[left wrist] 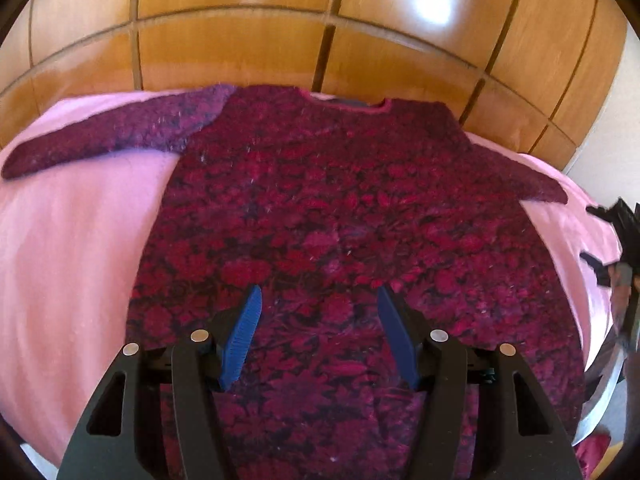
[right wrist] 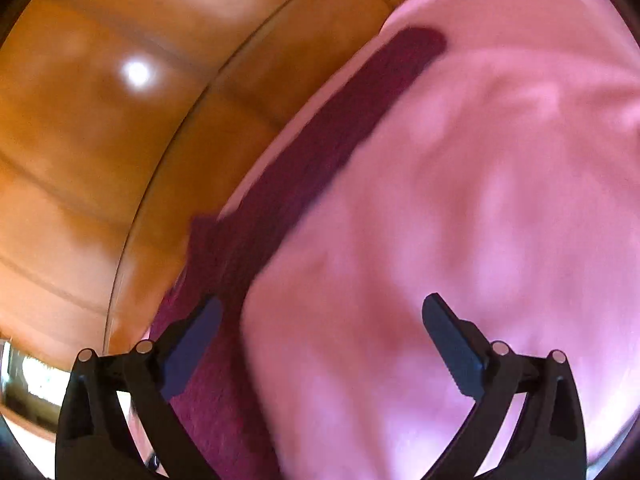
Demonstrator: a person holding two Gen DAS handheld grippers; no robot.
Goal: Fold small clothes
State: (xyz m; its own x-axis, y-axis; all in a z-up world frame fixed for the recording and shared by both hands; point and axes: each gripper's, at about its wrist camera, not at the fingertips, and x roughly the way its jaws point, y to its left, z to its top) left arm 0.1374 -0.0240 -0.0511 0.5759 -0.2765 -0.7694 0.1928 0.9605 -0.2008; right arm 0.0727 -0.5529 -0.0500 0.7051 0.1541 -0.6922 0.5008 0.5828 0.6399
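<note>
A small dark red knitted sweater lies flat on a pink cloth, neck away from me, both sleeves spread out to the sides. My left gripper is open and empty, hovering over the sweater's lower middle. In the right wrist view, one sleeve stretches away up the pink cloth, blurred. My right gripper is open and empty, its left finger over the sweater's body edge, its right finger over bare cloth.
A glossy wooden panelled wall stands right behind the pink-covered surface and also fills the left of the right wrist view. The other gripper's black parts show at the right edge of the left wrist view.
</note>
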